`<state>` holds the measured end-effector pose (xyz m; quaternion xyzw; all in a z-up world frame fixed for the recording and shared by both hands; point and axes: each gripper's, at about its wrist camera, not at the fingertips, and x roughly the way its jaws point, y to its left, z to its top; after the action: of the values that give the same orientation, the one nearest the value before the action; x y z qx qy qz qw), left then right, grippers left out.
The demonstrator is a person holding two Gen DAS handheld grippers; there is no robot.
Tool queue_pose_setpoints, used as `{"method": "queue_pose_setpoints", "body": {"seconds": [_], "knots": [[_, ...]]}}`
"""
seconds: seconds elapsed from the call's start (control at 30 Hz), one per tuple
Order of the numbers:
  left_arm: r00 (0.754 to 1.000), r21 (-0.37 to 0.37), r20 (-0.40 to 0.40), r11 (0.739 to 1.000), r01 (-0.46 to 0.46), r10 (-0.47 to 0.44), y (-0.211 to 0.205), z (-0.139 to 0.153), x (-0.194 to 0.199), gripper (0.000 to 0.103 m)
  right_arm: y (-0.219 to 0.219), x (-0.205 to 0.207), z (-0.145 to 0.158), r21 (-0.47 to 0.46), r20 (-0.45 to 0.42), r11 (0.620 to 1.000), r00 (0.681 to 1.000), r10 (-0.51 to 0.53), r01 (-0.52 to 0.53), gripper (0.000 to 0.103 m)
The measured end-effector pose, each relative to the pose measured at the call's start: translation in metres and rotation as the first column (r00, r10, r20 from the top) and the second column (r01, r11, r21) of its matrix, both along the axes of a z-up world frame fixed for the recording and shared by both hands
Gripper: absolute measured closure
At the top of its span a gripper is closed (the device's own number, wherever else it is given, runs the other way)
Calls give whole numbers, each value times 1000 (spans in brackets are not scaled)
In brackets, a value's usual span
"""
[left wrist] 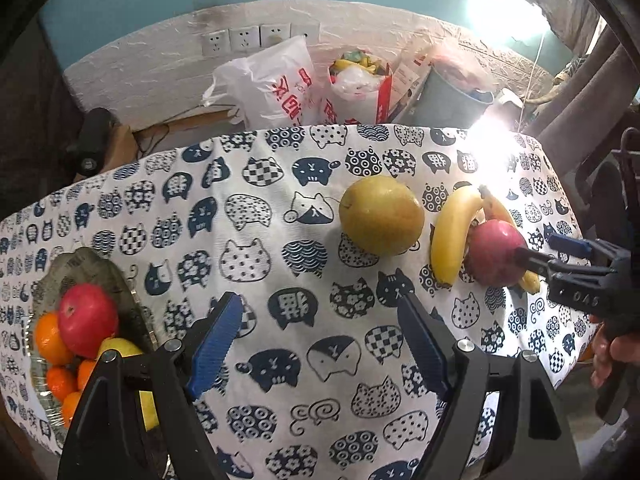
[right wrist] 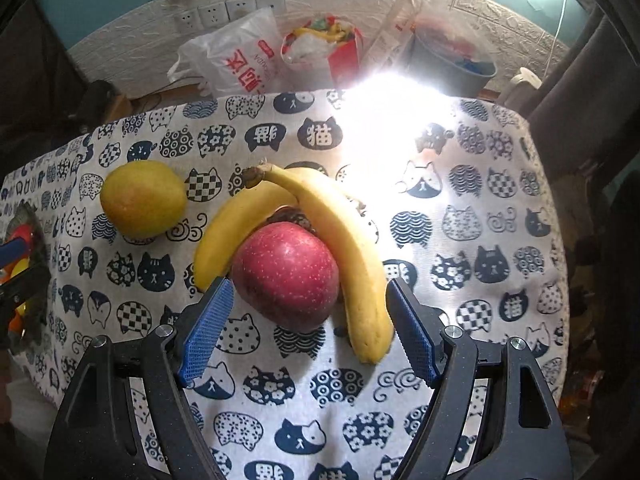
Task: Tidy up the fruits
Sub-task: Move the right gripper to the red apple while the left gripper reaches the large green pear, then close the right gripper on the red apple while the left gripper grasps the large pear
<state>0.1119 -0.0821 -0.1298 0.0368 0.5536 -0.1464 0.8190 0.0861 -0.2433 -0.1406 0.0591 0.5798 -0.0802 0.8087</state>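
My right gripper point(right wrist: 310, 328) is open and hangs over a red apple point(right wrist: 286, 276), which lies just ahead of its blue fingertips without touching the pads. Two yellow bananas point(right wrist: 348, 248) curve around that apple on the cat-print cloth. A yellow-green pear point(right wrist: 142, 204) lies to their left. In the left wrist view my left gripper point(left wrist: 320, 340) is open above bare cloth with nothing between its fingers. At its left stands a glass fruit bowl point(left wrist: 100, 272) holding a red apple point(left wrist: 86, 320), several oranges point(left wrist: 50, 338) and a yellow fruit. The pear point(left wrist: 380, 216), bananas point(left wrist: 456, 232), loose apple point(left wrist: 496, 252) and right gripper point(left wrist: 548, 252) are on its right.
The cat-print tablecloth point(left wrist: 280, 240) covers the table, whose far edge drops off behind the fruit. Beyond it stand plastic bags point(left wrist: 276, 84), a red carton and a grey bucket point(left wrist: 452, 96). Strong glare washes out the cloth's far right. A person's hand point(left wrist: 612, 352) holds the right gripper.
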Motion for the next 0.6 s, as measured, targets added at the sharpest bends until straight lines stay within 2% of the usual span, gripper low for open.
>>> {"method": "queue_pose_setpoints", "body": {"seconds": [0.33,0.53,0.6], "knots": [[999,-4,-49,1000,-1,1,-9,-23,20,22,10,19,-37,22,-61,1000,998,23,-22,25],[998,-17,-64,1000,-6,5,-17,-28,33,22,23,25,-46,-67,-47,995,996,69,-72,24],[997,-25,-71,1000,-7,5,-21,-30,36,22,25,23,-46,-92,-48,992,996,81,-85,27]]}}
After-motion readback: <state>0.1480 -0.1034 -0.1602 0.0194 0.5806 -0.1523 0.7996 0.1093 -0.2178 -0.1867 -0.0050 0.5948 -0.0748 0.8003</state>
